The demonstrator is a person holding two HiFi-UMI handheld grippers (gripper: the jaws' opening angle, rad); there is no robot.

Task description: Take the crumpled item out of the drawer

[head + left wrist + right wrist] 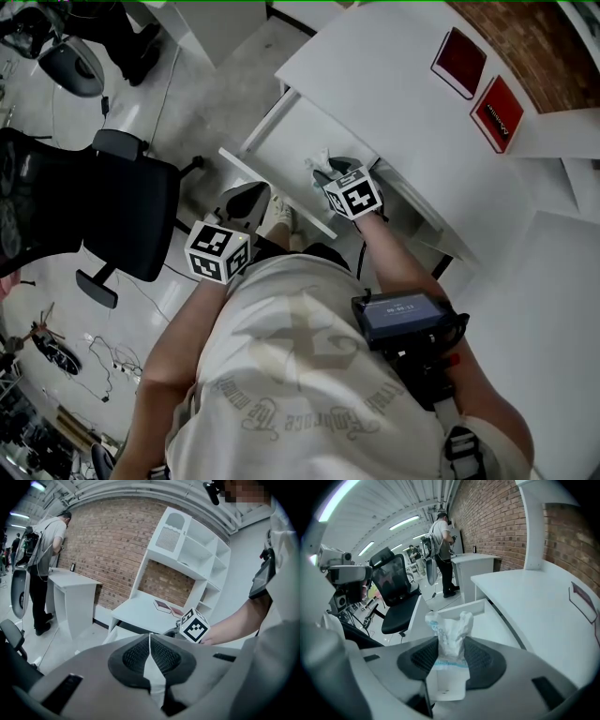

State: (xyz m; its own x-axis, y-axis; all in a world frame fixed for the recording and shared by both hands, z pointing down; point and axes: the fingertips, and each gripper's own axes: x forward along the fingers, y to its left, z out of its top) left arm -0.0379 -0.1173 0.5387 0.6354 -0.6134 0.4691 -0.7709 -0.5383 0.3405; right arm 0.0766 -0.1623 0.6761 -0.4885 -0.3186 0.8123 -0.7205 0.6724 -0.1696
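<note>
The crumpled item point(451, 630) is a white wad with blue print. My right gripper point(451, 645) is shut on it, the dark pads pressing its lower part while its top sticks out above them. In the head view the wad point(319, 162) is held over the open white drawer point(302, 131) under the desk, at the tip of my right gripper point(330, 172). My left gripper point(247, 201) hangs to the left of the drawer's front panel, holding nothing. In the left gripper view its pads point(136, 654) meet at the tip, so the left gripper point(150, 637) is shut.
The white desk point(394, 84) carries two red books point(459, 58) at its back right. A black office chair point(122, 216) stands left of the drawer. A person point(442, 536) stands at another white desk farther along the brick wall. Cables lie on the floor point(112, 361).
</note>
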